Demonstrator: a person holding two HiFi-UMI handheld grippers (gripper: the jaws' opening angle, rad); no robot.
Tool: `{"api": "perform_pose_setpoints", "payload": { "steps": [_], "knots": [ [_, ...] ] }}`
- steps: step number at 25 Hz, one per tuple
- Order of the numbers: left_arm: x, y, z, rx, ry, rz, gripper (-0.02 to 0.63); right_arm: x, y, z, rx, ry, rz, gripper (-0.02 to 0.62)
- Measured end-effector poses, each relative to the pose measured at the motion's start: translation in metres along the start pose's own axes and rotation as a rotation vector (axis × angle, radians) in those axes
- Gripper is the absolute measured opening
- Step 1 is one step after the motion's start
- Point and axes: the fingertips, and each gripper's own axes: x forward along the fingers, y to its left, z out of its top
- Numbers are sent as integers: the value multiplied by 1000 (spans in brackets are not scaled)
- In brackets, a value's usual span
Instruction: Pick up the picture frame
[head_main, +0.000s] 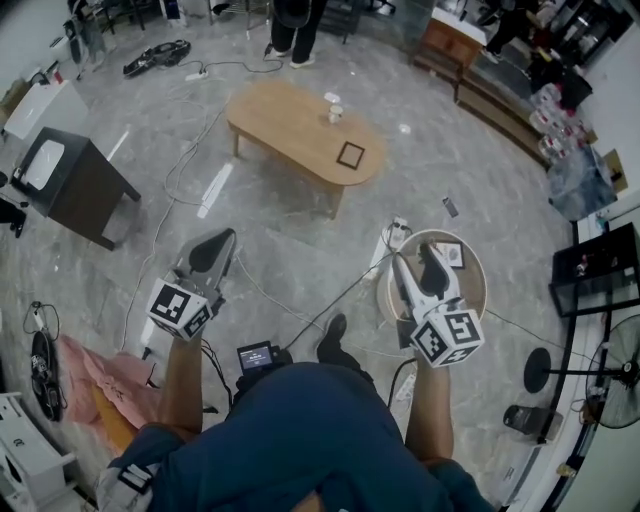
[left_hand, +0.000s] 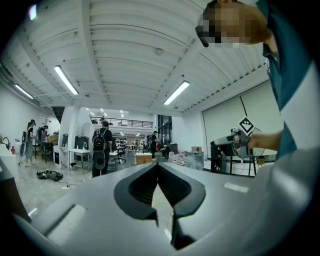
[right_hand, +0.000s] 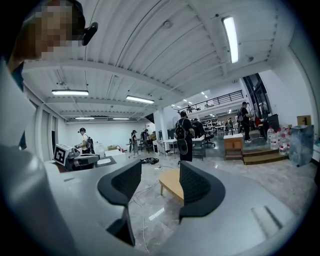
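Note:
The picture frame (head_main: 351, 155), small, square and black-edged, lies flat near the right end of the oval wooden table (head_main: 290, 125) across the room. In the head view both grippers are held out at waist height, well short of the table. My left gripper (head_main: 222, 240) is shut, and in the left gripper view (left_hand: 158, 168) its jaws meet with nothing between them. My right gripper (head_main: 415, 258) is open. In the right gripper view (right_hand: 160, 186) the table (right_hand: 172, 184) shows through the empty gap between the jaws. I cannot make out the frame in either gripper view.
A small white cup (head_main: 335, 112) stands on the table. A round side table (head_main: 475, 290) is under my right gripper. Cables (head_main: 185, 165) and a power strip (head_main: 396, 234) lie on the floor. A dark cabinet (head_main: 85, 195) stands left, a black rack (head_main: 595, 275) and a fan (head_main: 615, 370) right. A person (head_main: 295, 30) stands beyond the table.

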Motion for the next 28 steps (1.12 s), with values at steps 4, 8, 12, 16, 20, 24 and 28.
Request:
{"api": "perform_pose_setpoints", "payload": {
  "steps": [4, 8, 12, 16, 20, 24, 28],
  "knots": [
    [30, 6, -5, 2, 34, 42, 0, 31, -30, 0, 16, 4, 45, 225],
    [75, 3, 0, 20, 49, 57, 0, 60, -70, 1, 30, 8, 88, 225],
    [118, -3, 9, 28, 47, 89, 0, 82, -115, 9, 44, 2, 124, 225],
    [149, -9, 15, 38, 50, 125, 0, 96, -151, 16, 51, -1, 167, 225],
    [171, -14, 22, 53, 52, 160, 0, 104, -180, 21, 53, -16, 194, 225],
    [195, -23, 38, 87, 52, 147, 0, 101, -206, 29, 76, -44, 189, 225],
    [224, -41, 53, 132, 50, 110, 0, 89, -235, 28, 107, -58, 168, 225]
  ]
}}
